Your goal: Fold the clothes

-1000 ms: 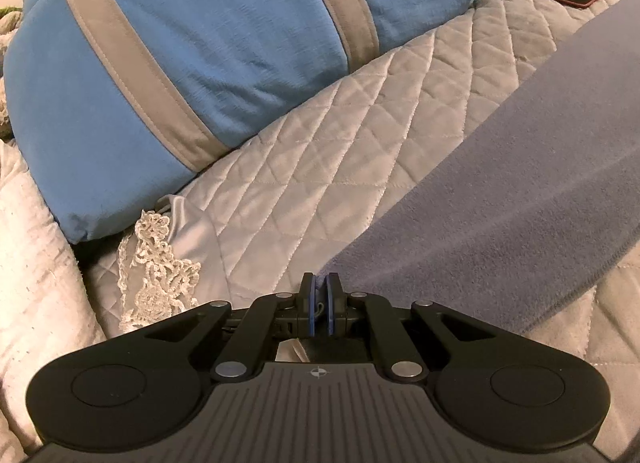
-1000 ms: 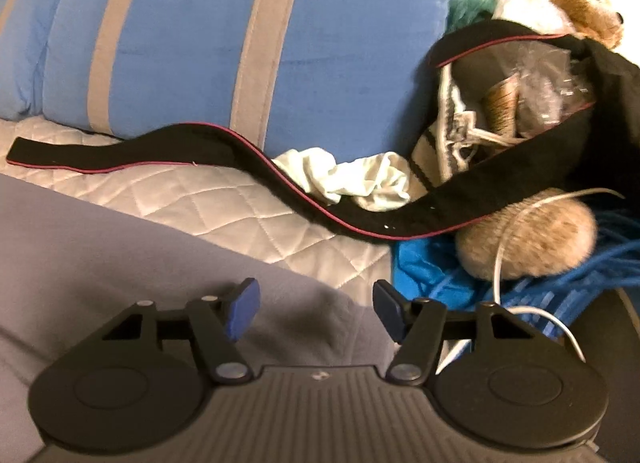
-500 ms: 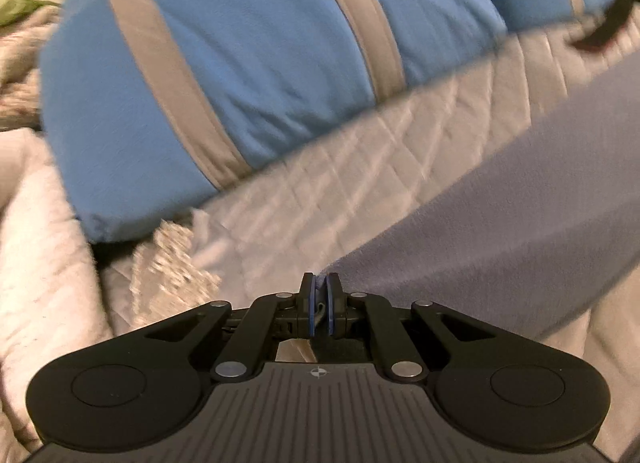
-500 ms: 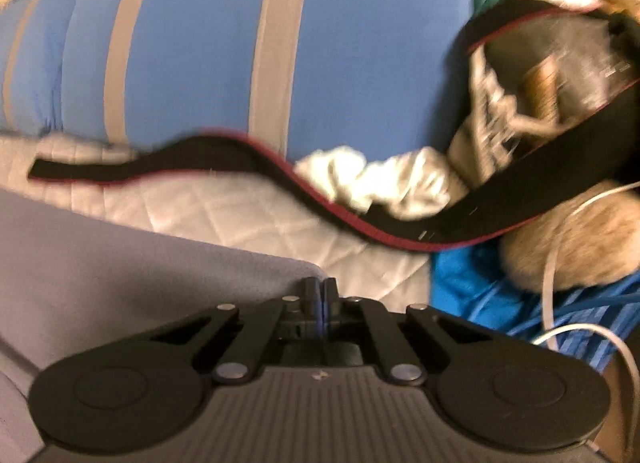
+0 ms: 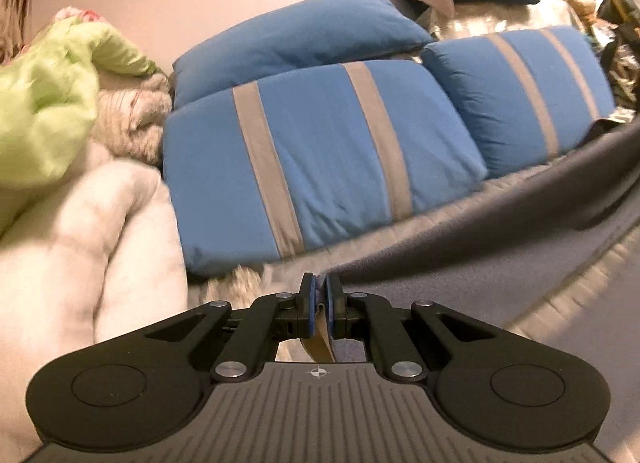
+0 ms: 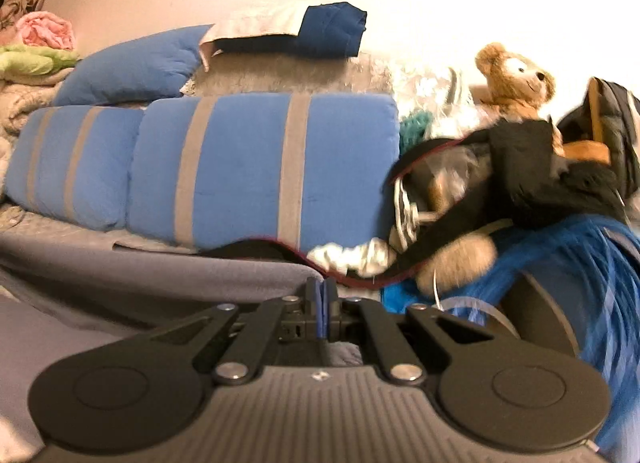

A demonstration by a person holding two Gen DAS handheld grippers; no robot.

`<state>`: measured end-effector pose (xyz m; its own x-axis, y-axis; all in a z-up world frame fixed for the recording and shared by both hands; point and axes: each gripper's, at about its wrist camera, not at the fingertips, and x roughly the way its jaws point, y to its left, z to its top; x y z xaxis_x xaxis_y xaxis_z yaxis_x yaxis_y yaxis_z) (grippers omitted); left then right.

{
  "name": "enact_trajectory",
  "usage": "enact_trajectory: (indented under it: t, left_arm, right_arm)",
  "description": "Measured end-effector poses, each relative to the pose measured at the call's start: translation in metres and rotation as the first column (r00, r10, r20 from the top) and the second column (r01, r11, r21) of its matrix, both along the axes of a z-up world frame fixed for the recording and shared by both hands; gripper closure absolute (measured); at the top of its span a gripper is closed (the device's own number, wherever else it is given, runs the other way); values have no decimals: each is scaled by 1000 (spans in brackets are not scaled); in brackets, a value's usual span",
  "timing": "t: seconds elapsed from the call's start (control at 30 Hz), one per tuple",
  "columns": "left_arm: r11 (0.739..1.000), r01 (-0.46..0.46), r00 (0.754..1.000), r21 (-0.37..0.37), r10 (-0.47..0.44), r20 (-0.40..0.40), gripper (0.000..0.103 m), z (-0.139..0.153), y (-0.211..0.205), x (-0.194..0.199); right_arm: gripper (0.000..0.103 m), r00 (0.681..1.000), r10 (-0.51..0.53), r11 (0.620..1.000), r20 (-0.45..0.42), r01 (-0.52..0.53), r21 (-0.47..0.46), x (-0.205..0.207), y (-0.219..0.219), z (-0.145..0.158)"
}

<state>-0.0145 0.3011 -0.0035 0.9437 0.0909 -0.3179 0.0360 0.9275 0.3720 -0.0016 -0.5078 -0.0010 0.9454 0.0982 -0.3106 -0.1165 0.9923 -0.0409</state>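
- Bed (image 5: 448, 219) w/ striped pillows (image 5: 320, 159) lying at 12 o'clock.
- Left gripper (image 5: 319, 295) pinching grey cloth (image 5: 460, 287) corner; cloth running toward 2 o'clock.
- Right gripper (image 6: 321, 295) clamping opposite corner, cloth (image 6: 160, 271) trailing toward 9 o'clock.

garment: a grey-blue cloth (image 5: 460, 275) of soft, fleece-like fabric, plain, with no print that shows
state: lifted at one edge and pulled into a long taut band; the raised edge is in shadow and looks darker than the rest
pose: the band runs from lower centre up to the right edge in the left wrist view, and from lower centre to the left edge in the right wrist view (image 6: 160, 275)
place: over the quilted bed (image 5: 440, 219), in front of the striped blue pillows (image 5: 320, 155)
corners: one held in each pair of tongs
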Motion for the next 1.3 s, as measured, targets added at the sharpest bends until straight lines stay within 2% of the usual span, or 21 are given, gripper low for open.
enact_trajectory:
  t: [0.13,0.17,0.2,0.23,0.3,0.33,0.37,0.4,0.43,0.5,0.6,0.7,0.8,0.87,0.9,0.97,1.0,1.07,1.17,1.23,1.3]
  left_arm:
    - [999,21,995,-34,-25,-100,94,-23,0,-40]
    - [999,20,991,-49,-26,-132,93,-24,2,-45]
    - [998,14,986,-65,-25,-166,86,-24,3,-49]
    - [997,-3,981,-75,-12,-193,71,-22,5,-54]
    - [996,-44,977,-78,26,-214,48,-12,9,-61]
    - [996,-45,978,-80,28,-205,46,-5,8,-66]
    - [996,-39,981,-84,22,-193,44,4,7,-72]
    - [996,-35,983,-88,19,-183,38,14,5,-75]
    - [996,-34,984,-88,19,-175,33,23,2,-78]
    - [997,-15,988,-73,4,-156,31,40,-12,-78]
    - [998,56,988,-29,-59,-143,27,61,-45,-72]
    - [988,153,980,12,-150,-130,25,79,-88,-64]
    - [964,263,959,35,-257,-123,24,94,-138,-53]
    - [941,335,936,48,-327,-126,24,98,-175,-45]
    - [928,370,924,55,-360,-131,24,98,-194,-40]
    - [899,431,897,75,-418,-141,24,92,-236,-33]
    - [885,456,886,91,-441,-146,24,87,-257,-30]
    - [847,514,855,139,-492,-162,24,73,-298,-27]
    - [732,634,773,250,-585,-245,24,33,-361,-26]
    - [668,692,721,273,-625,-300,24,7,-393,-24]
    - [635,726,685,264,-639,-349,24,-15,-418,-20]
  right_arm:
    - [100,995,16,998,-97,-22,-60,-39,9,-37]
    - [91,992,3,998,-123,-12,-69,-46,9,-44]
    - [75,990,-16,996,-137,4,-87,-53,9,-49]
    - [75,990,-35,993,-135,19,-116,-60,9,-52]
    - [64,989,-57,983,-137,31,-183,-69,7,-54]
    - [61,989,-66,973,-136,33,-229,-71,8,-54]
    - [54,988,-75,958,-132,35,-284,-74,9,-55]
    - [46,988,-83,937,-130,33,-347,-75,12,-56]
    - [43,988,-85,912,-129,25,-409,-75,15,-56]
    - [38,989,-75,859,-128,-1,-512,-74,21,-59]
    - [35,990,-35,765,-134,-60,-642,-66,31,-64]
    - [35,982,-5,597,-189,-148,-788,-48,43,-82]
    - [37,971,6,436,-238,-217,-873,-29,47,-100]
    - [40,962,20,364,-274,-262,-894,-18,47,-108]
    - [51,957,28,337,-289,-281,-899,-14,47,-110]
    - [73,944,44,305,-326,-324,-896,-7,48,-111]
    - [90,940,53,303,-336,-336,-892,-4,48,-108]
    - [91,939,69,316,-338,-342,-885,4,49,-96]
    - [93,947,79,336,-310,-319,-886,17,49,-74]
    - [93,953,81,353,-291,-300,-886,28,49,-57]
    - [93,961,82,369,-264,-276,-887,38,50,-40]
